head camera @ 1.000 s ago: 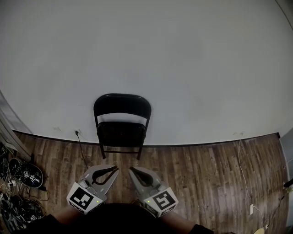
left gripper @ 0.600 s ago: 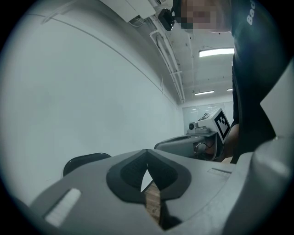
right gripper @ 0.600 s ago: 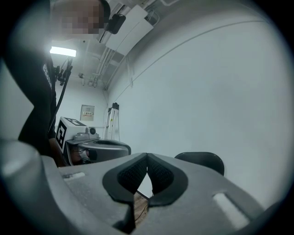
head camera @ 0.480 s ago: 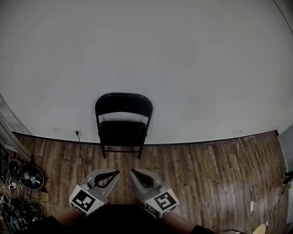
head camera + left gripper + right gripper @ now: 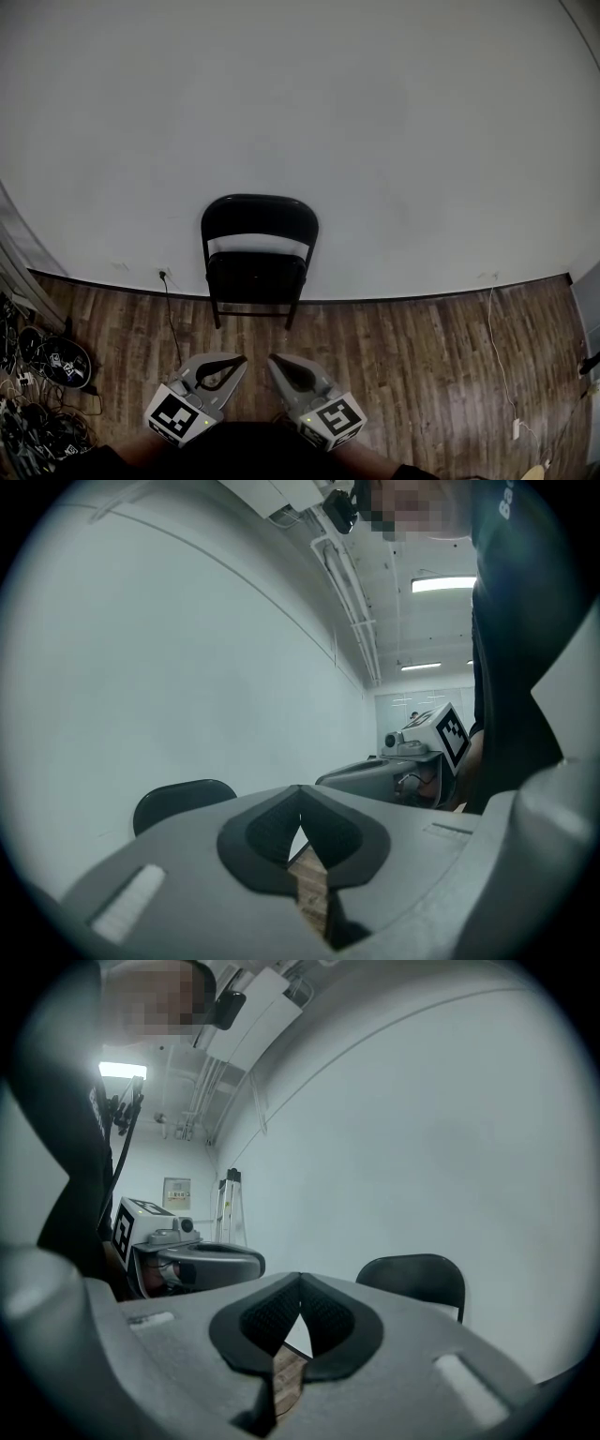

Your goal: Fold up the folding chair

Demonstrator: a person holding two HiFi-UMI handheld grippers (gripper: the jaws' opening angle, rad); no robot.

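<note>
Finding: little has changed over the last second. In the head view both grippers sit marginally lower in frame than before, and the folding chair [image 5: 260, 253] has drifted slightly right, consistent with a small shift of the person rather than any approach.

Left gripper [image 5: 243, 358]: fingers fully closed, tip to tip, nothing between them. Right gripper [image 5: 272, 358]: same condition, empty.

The chair stands unfolded on the wooden floor [image 5: 403, 347], seat down, back against the white wall [image 5: 375, 141], well apart from both grippers.

Assessment: folding has not begun. The chair is untouched, and both sets of fingers must open before taking hold of the seat or backrest
</note>
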